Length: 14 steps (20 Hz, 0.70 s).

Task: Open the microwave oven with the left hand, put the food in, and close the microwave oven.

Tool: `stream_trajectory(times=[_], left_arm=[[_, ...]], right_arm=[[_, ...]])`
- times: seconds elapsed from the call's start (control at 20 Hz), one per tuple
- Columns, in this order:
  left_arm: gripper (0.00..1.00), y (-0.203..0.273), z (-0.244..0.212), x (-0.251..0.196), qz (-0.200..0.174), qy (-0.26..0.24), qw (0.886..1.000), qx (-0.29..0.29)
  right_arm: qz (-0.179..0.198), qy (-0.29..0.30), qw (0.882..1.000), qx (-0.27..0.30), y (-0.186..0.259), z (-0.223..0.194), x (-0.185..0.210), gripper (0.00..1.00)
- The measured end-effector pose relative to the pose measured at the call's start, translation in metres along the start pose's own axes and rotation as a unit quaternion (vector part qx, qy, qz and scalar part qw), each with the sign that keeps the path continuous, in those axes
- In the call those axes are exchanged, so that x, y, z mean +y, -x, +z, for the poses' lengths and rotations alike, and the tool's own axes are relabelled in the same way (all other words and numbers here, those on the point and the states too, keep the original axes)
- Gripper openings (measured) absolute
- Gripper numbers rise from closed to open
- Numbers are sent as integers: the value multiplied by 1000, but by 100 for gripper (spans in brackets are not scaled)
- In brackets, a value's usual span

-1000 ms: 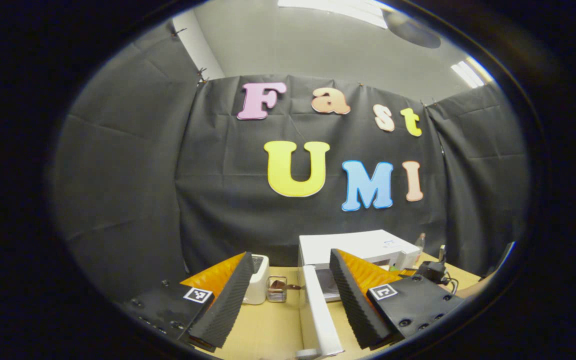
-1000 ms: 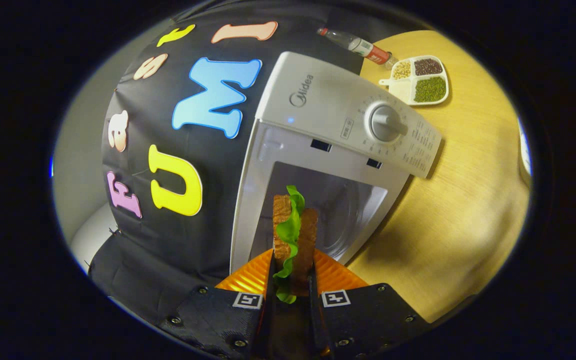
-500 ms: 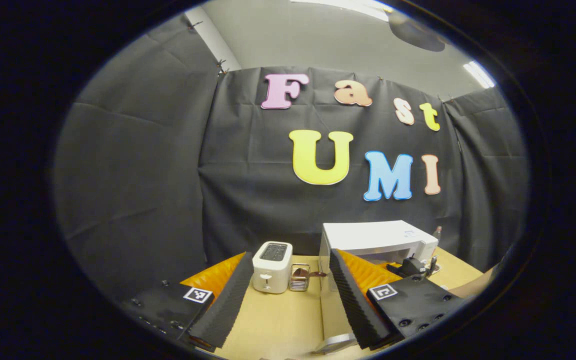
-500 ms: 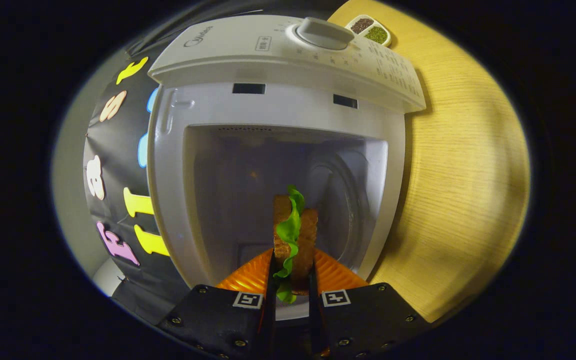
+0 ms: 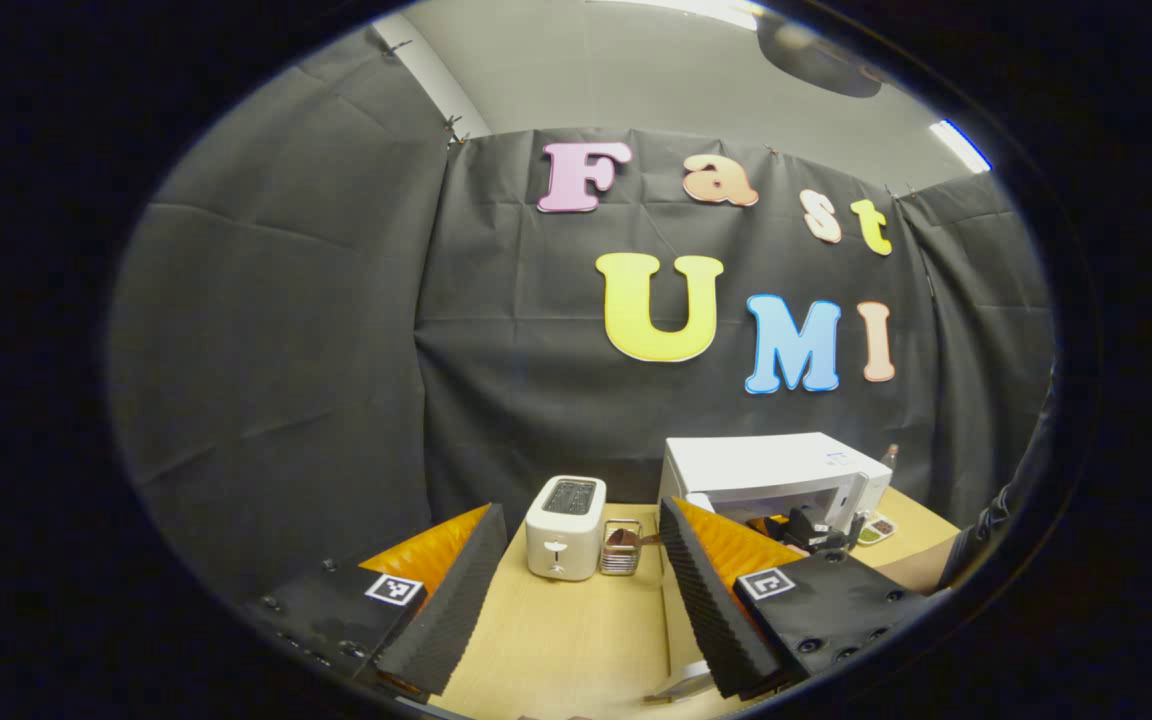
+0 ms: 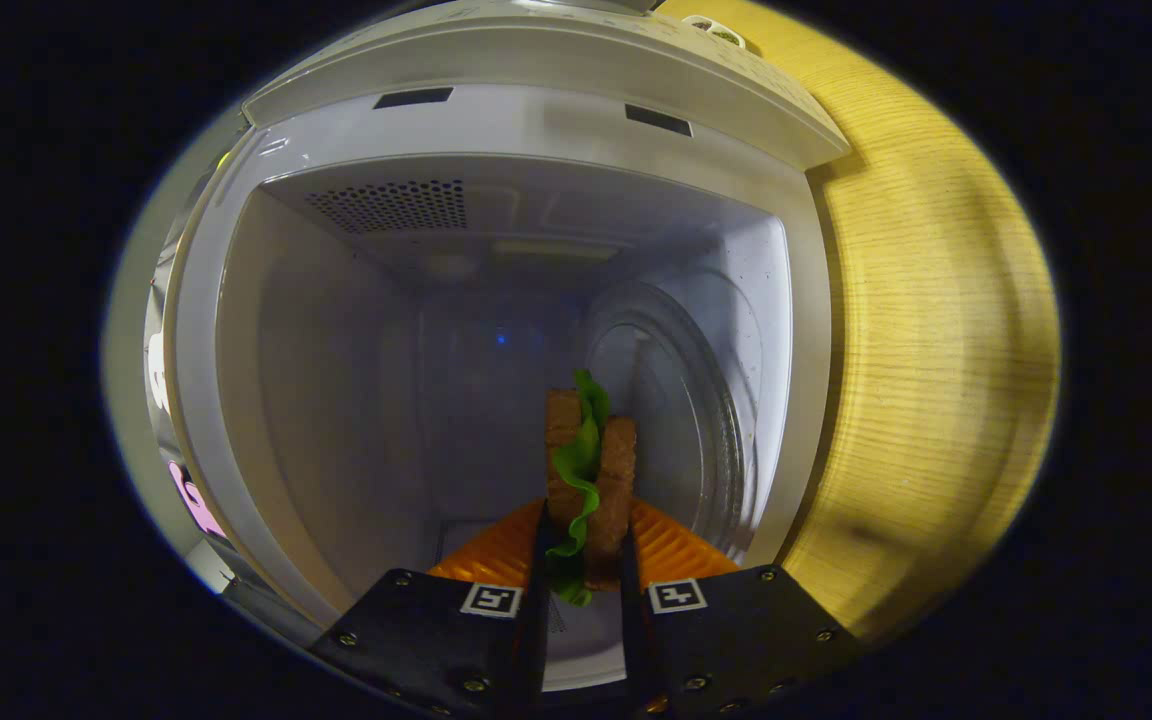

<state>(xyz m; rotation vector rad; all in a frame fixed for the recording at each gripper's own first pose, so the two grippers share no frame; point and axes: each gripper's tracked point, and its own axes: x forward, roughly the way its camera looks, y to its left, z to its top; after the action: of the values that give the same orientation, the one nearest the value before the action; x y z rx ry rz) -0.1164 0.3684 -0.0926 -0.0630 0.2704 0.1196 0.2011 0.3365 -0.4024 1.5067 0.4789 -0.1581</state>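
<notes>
While my left gripper (image 5: 576, 590) hangs back over the desk (image 5: 576, 640) with its fingers spread wide and nothing between them, the toaster (image 5: 564, 526) and a small rack (image 5: 620, 548) stand to the left of the microwave oven (image 5: 766, 470), whose door I can only glimpse as a pale edge low in the left gripper view. My right gripper (image 6: 581, 560) has its fingers clamped on the sandwich (image 6: 586, 470), held on edge at the mouth of the open cavity, not yet on the glass turntable (image 6: 676, 400). I judge the risks to be these: letting go from this height could tip the sandwich over and spill its lettuce, and pushing in off-line could knock the fingers on the cavity frame. How far the door stands open I cannot tell, nor how far the sandwich sits from the turntable.
</notes>
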Motion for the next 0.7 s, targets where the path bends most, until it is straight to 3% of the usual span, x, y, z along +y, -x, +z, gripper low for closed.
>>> stream_trajectory(times=[0.05, 0.3, 0.45, 0.5, 0.7], left_arm=[[96, 0, 1, -2, -1, 3, 1000, -2], [98, -9, 4, -15, -16, 7, 1000, -10], [100, -14, 5, -29, -28, 10, 999, -14], [100, -17, 5, -34, -32, 11, 999, -15], [100, -22, 8, -59, -51, 13, 998, -21]], right_arm=[[-16, 12, 1000, 3, 4, 1, -4, 36], [-56, 45, 997, 26, 23, 0, -8, 76], [-71, 75, 994, 44, 40, 0, -12, 82], [-69, 86, 993, 46, 49, 5, -11, 97], [-52, 159, 983, 69, 92, 14, -1, 97]])
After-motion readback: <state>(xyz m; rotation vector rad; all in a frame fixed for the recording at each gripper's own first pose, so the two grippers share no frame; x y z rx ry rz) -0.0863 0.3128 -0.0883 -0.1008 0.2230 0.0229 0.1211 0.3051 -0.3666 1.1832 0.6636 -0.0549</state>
